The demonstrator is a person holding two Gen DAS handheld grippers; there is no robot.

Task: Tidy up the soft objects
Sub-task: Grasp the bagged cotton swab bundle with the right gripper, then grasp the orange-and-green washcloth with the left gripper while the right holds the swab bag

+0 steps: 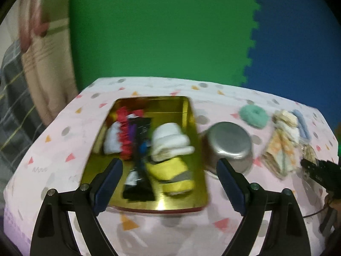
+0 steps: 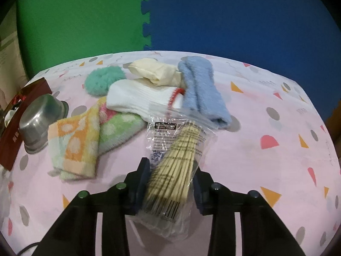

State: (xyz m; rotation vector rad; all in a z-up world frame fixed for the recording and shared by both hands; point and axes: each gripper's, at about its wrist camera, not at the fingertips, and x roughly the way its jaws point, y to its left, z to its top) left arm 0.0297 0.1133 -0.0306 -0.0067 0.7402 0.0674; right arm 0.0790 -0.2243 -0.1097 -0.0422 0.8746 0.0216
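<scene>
Socks and cloths are lying in two groups on the table, which is wearing a pink cover with coloured triangles and grey dots.

In my left hand, the left tool is standing wide with nothing between its blue pads; it is hovering over the near end of a gold tin. That tin is holding a white rolled sock at about 1 o'clock from the tool, a yellow sock between the pads' line, a black packet beside it at 9 o'clock, and a red frilly piece with a white cloth further toward 11 o'clock. Just beside the tin at 3 o'clock, an upturned steel bowl is resting on the table.

In my right hand, the right tool is gripping a clear bag of bamboo sticks, its jaws drawn narrow on the bag's lower half. Beyond the bag, at 12 o'clock, a white sock with a red band is lying against a blue fuzzy sock, which is sitting at 1 o'clock. A cream cloth bundle is lying behind them. A teal fluffy ring is sitting at 11 o'clock, and a patterned orange and green towel is spreading at 10 o'clock, near the steel bowl.
</scene>
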